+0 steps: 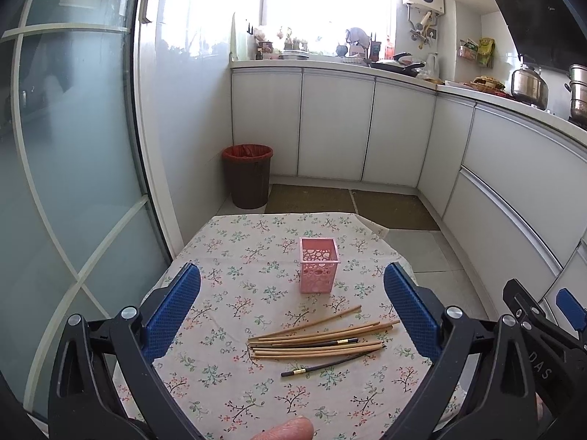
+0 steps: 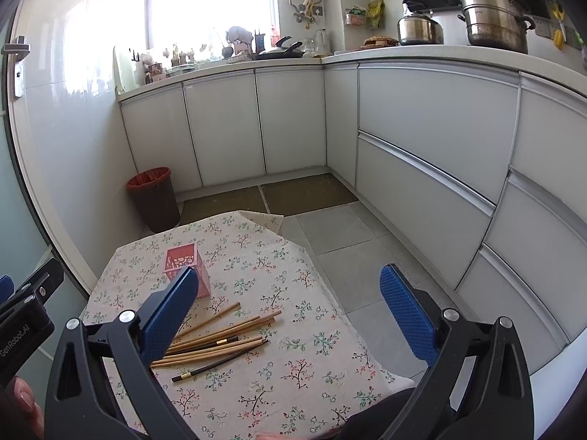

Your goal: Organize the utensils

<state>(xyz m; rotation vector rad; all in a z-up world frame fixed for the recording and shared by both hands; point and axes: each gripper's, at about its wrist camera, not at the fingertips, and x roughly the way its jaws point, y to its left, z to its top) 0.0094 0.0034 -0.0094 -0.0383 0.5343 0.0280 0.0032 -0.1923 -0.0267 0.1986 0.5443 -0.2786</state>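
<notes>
wooden chopsticks (image 1: 319, 341) beside pink holder (image 1: 318, 269)

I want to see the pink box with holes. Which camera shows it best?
The left wrist view: the pink box stands whole and unblocked beyond the chopsticks. In the right wrist view, a blue finger hides its lower corner.

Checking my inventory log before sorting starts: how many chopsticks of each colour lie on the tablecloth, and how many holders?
Light wooden chopsticks: about 8; they overlap, so the count is approximate
Dark chopsticks with gold bands: 2
Pink perforated holder: 1, empty
Total: about 11
</notes>
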